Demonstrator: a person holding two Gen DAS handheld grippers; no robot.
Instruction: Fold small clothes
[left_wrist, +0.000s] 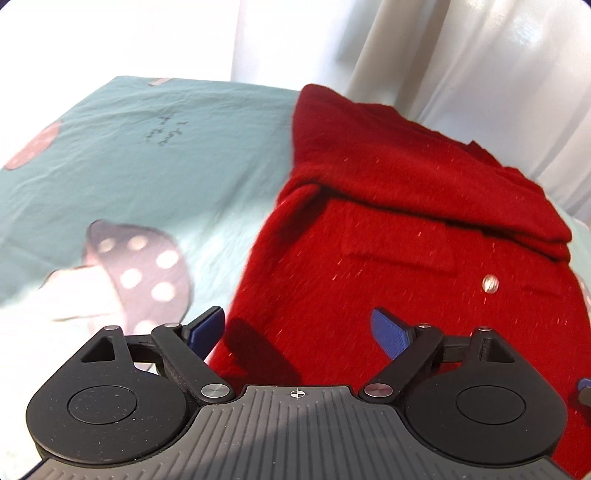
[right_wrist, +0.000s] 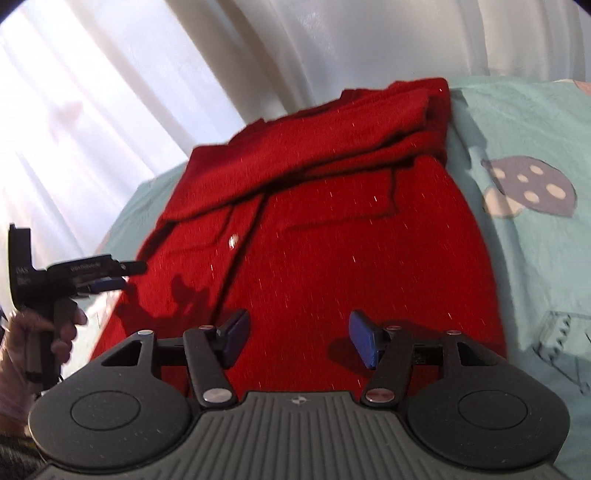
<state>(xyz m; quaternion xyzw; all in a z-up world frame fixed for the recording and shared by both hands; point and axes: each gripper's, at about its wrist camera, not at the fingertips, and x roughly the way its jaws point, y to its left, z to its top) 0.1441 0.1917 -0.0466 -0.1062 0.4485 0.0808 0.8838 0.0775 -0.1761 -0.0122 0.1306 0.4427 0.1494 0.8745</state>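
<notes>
Plainly, both the left gripper (left_wrist: 297, 328) and right gripper (right_wrist: 297, 338) hung wide and empty over the near hem of the red cardigan (left_wrist: 406, 240), which lay sleeves-folded on the mushroom-print sheet (left_wrist: 129, 166); a shallow pinch might have caught only one fuzzy layer and spoiled the fold.

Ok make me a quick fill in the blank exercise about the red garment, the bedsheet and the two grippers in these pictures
1. The garment lying on the sheet is ____ in colour.
2. The teal sheet is printed with spotted ____.
3. The fingers of the left gripper and of the right gripper are both ____, holding nothing.
4. The small shiny round thing on the garment's front is a ____.

Missing words: red; mushrooms; open; button
</notes>
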